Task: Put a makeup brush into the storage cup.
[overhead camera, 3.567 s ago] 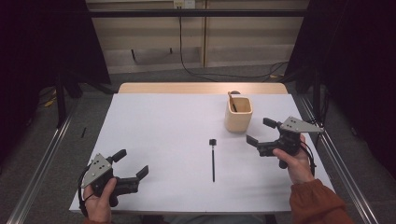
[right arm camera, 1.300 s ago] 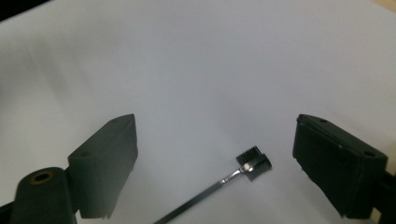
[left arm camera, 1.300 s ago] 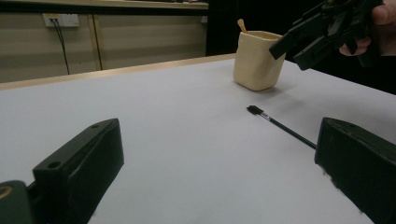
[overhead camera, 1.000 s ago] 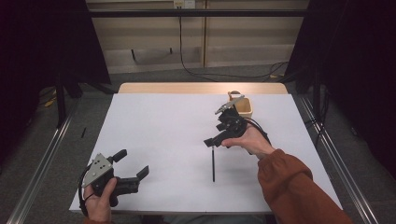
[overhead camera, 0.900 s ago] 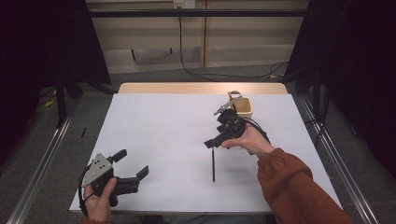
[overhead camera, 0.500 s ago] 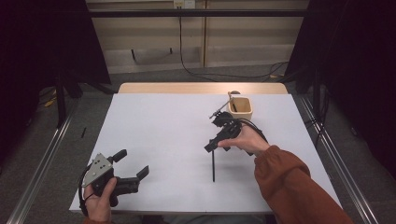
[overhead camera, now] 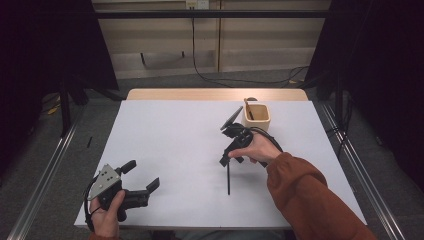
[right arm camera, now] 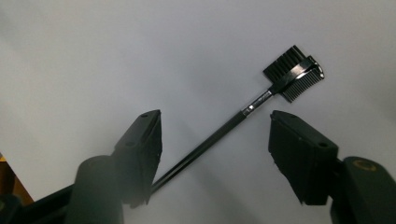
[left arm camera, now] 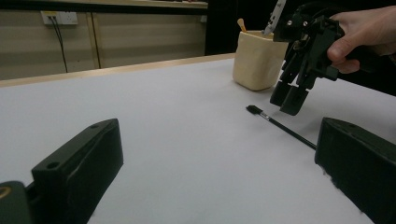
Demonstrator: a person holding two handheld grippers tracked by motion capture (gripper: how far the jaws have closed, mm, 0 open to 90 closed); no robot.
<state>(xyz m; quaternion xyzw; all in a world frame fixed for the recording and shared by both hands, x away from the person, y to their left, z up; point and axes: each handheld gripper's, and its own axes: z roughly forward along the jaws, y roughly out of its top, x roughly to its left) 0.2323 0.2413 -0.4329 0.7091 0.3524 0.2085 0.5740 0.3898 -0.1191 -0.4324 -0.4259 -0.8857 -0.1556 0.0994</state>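
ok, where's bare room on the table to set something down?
The widest bare patch is the white table between the left tongs at the near corner and the brush. The far left edge is also free. It is crowded around the cup, where the right tongs hang over the brush head.

Table surface (overhead camera: pixel 175 145): plain white, no pattern; a pale wood strip shows along its far edge. Cup (overhead camera: pixel 257 118): cream-yellow, unmarked, with a tan wooden stick standing in it. Brush (right arm camera: pixel 243 114), lying just beside the cup on the white: black handle with a short silver band, black comb and bristle head. Right gripper (overhead camera: pixel 231 150), over the brush: black throughout. Left gripper (overhead camera: pixel 137 180), well away from the cup: black jaws, grey plate on top. Sleeve (overhead camera: pixel 310 200) behind the right gripper: rust orange. Floor around the table: grey.
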